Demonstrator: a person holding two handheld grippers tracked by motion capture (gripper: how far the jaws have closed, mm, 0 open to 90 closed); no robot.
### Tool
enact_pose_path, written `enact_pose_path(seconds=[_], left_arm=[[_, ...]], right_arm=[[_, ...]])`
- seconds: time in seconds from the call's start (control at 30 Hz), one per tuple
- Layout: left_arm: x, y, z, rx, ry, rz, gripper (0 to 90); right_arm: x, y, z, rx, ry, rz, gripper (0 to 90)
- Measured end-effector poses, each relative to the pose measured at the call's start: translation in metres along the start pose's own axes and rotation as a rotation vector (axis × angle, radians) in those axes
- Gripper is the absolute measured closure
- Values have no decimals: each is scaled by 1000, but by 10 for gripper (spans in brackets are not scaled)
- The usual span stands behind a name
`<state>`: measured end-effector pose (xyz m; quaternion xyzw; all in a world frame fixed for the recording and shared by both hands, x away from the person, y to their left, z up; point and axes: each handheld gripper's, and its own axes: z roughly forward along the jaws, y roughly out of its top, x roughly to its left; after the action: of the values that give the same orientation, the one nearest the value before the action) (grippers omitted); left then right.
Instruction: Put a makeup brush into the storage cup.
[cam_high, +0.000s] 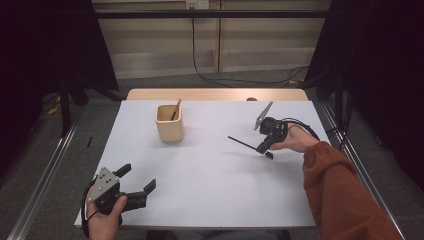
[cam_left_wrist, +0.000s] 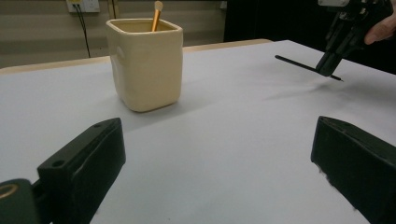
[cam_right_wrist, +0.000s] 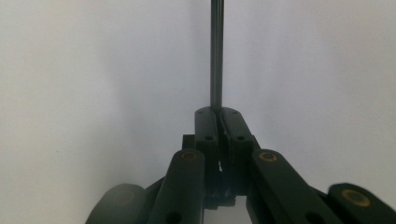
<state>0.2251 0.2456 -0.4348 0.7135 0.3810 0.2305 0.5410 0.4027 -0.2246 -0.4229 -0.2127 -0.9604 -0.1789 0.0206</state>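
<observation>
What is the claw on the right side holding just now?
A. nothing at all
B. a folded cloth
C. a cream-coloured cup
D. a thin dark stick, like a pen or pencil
D: the right claw is clamped shut on a thin dark stick that juts out toward the cream cup, which stands apart on the white table with an orange-handled stick in it.

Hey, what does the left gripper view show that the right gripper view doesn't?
Left gripper view alone: the cream cup holding an orange stick, the open left hand-held gripper, wall sockets. Right gripper view alone: a close look along the right hand-held gripper, jaws clamped on the black pen. Both: the white table, that pen and the hand-held gripper gripping it.
</observation>
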Motion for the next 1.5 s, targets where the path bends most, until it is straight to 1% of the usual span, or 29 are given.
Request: enact_pose_path(seconds=[0.1,0.17,0.37,0.4,0.43,0.5,0.57,0.67,0.7,0.8,0.83,0.87,0.9,0.97,1.0,1.1,1.23,1.3,1.37,1.4,1.5], left_arm=[[0,0,-1,-2,2,6,30],[0,0,-1,-1,3,8,30],[1,1,-2,-5,5,5,30],[0,0,-2,-11,3,-1,30],[0,0,-2,-12,4,1,30],[0,0,-2,-13,4,2,30],[0,1,-2,-11,4,-1,30],[0,1,-2,-14,4,1,30],[0,1,-2,-14,4,1,30],[0,1,-2,-14,4,1,30],[0,1,-2,-14,4,1,30],[0,1,-2,-14,4,0,30],[0,0,-2,-14,4,0,30],[0,1,-2,-10,4,3,30],[0,1,-2,-10,4,2,30],[0,1,-2,-12,6,1,30],[0,1,-2,-12,6,6,30],[0,1,-2,-15,7,0,30],[0,1,-2,-15,7,4,30],[0,1,-2,-15,8,4,30],[0,1,-2,-14,7,1,30]], right_arm=[[2,-3,-4,-56,4,5,859],[4,-4,-4,-71,-1,10,859],[6,-9,-9,-155,-20,30,859],[5,-11,-10,-172,-13,37,859],[5,-12,-12,-186,-9,43,859],[5,-16,-14,-216,-23,51,859],[6,-18,-17,-244,-26,61,859],[7,-20,-22,-287,-34,63,859],[8,-21,-24,-308,-50,60,859],[9,-22,-26,-343,-40,62,859],[10,-22,-26,-348,-34,61,859],[11,-23,-26,-356,-41,63,859],[11,-24,-26,-362,-32,67,859],[12,-25,-26,-375,-42,72,859],[12,-27,-27,-391,-34,75,859],[11,-30,-31,-424,-38,84,859],[15,-30,-35,-462,-64,88,859],[17,-31,-36,-491,-63,90,859],[17,-32,-36,-515,-49,89,859],[18,-33,-36,-528,-56,89,859],[19,-37,-32,-541,-63,91,859]])
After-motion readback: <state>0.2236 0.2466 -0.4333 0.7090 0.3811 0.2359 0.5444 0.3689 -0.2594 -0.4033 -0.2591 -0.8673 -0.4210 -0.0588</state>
